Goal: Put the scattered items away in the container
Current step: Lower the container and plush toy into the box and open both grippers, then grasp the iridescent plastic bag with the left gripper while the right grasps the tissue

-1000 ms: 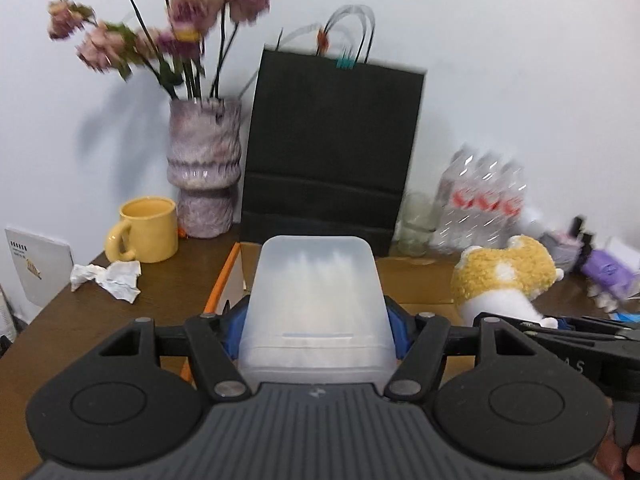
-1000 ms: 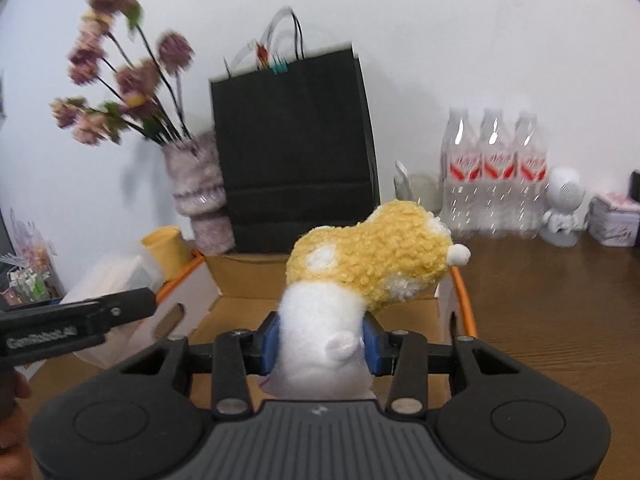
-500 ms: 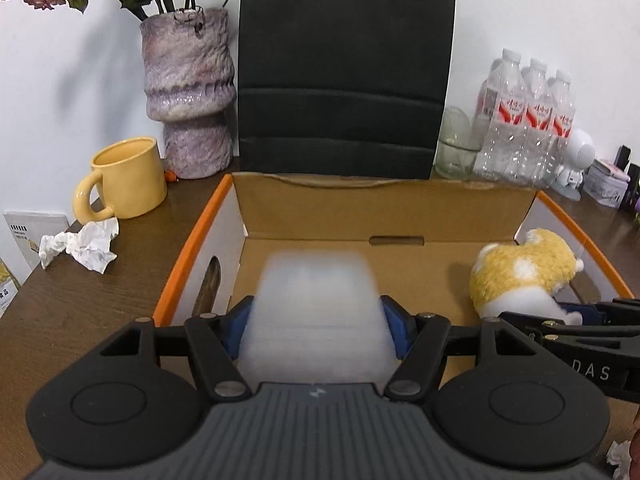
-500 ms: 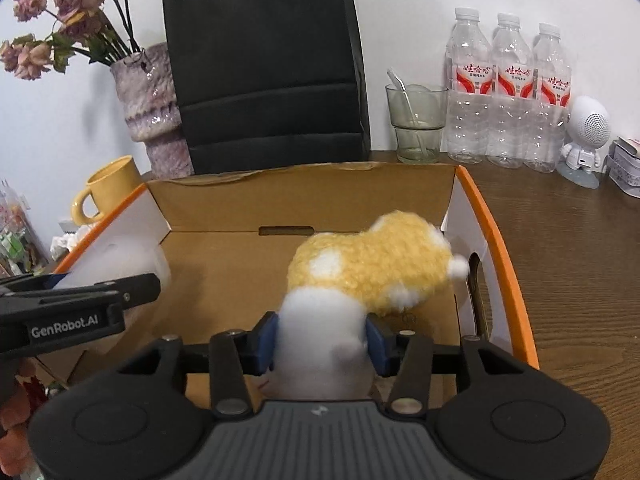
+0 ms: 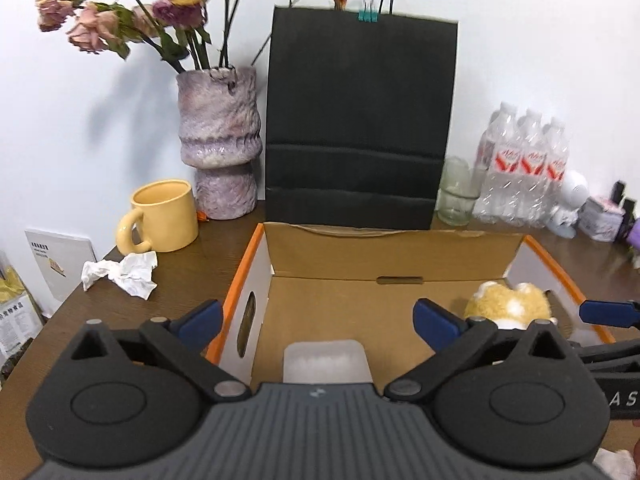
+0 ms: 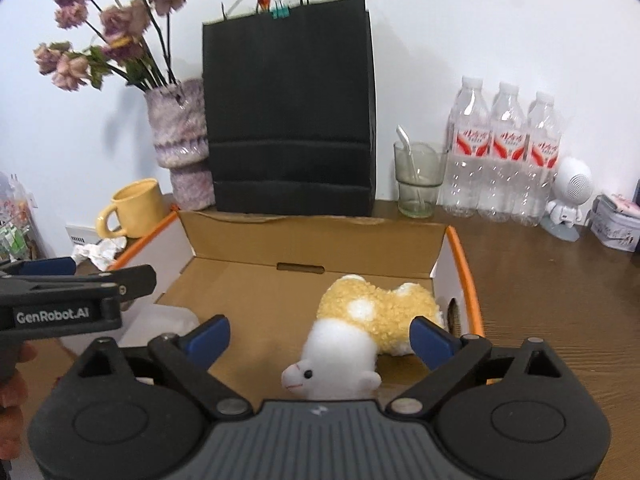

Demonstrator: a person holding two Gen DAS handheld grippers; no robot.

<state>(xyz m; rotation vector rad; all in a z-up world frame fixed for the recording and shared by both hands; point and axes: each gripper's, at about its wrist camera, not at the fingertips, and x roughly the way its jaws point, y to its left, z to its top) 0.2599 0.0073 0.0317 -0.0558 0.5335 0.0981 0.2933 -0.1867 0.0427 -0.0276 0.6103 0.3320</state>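
An open cardboard box (image 5: 360,252) with orange rims sits on the brown table; it also shows in the right wrist view (image 6: 304,236). A translucent white plastic container (image 5: 325,362) lies on the box floor below my open left gripper (image 5: 316,318). A yellow and white plush toy (image 6: 368,328) lies in the box's right part, under my open right gripper (image 6: 318,330); it also shows in the left wrist view (image 5: 508,306). Both grippers are empty.
A crumpled white paper (image 5: 120,274) lies left of the box by a yellow mug (image 5: 164,216). Behind stand a purple vase (image 5: 220,144), a black paper bag (image 5: 360,120), a glass (image 6: 418,178), water bottles (image 6: 504,160) and a small white figure (image 6: 568,196).
Both grippers opened and let go. The plastic container and the plush toy now lie on the box floor. Both grippers pulled up and back from the box.
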